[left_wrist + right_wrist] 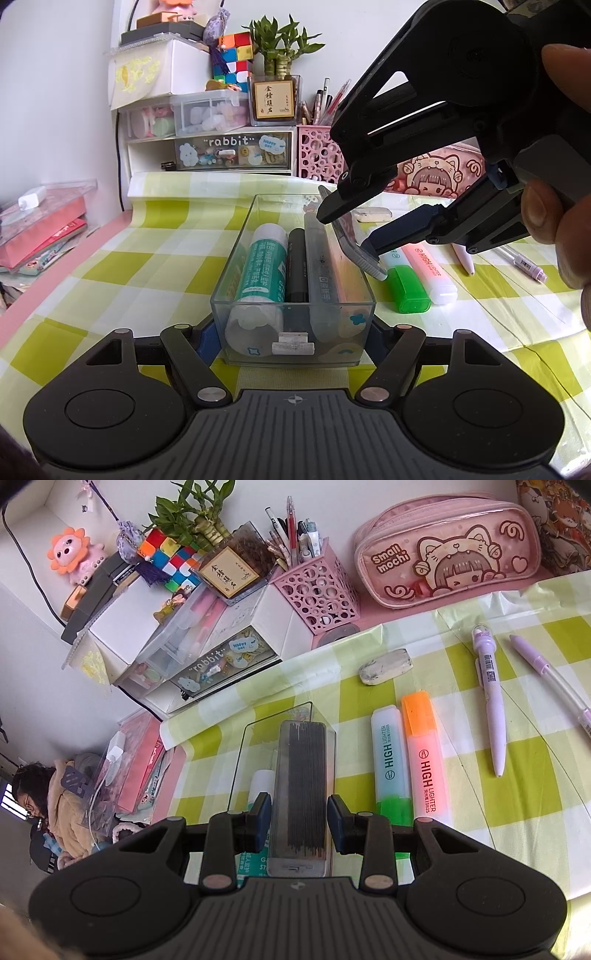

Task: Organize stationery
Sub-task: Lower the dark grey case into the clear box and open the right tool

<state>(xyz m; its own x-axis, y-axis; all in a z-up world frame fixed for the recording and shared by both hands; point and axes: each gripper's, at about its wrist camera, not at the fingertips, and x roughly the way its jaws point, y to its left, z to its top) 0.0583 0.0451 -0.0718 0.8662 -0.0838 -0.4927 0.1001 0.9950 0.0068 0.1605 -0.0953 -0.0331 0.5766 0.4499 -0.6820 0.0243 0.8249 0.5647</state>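
Note:
A clear plastic box (229, 280) stands on the green checked cloth, and my left gripper (293, 332) is shut on its near end, one finger on each side wall. Inside lie a teal glue stick (264, 266), a black marker (297, 266) and a grey pen (321, 266). My right gripper (349, 230) (299, 812) is shut on a flat clear case of pencil leads (301, 782). It holds the case (354, 243) tilted over the box's right wall. In the right wrist view the box rim (258, 723) shows beneath the case.
Right of the box lie a green highlighter (389, 760), an orange one (423, 760), a worn eraser (386, 666) and two purple pens (491, 701) (546, 672). At the back stand a pink pen holder (317, 590), a pink pencil case (447, 554) and a drawer unit (229, 147).

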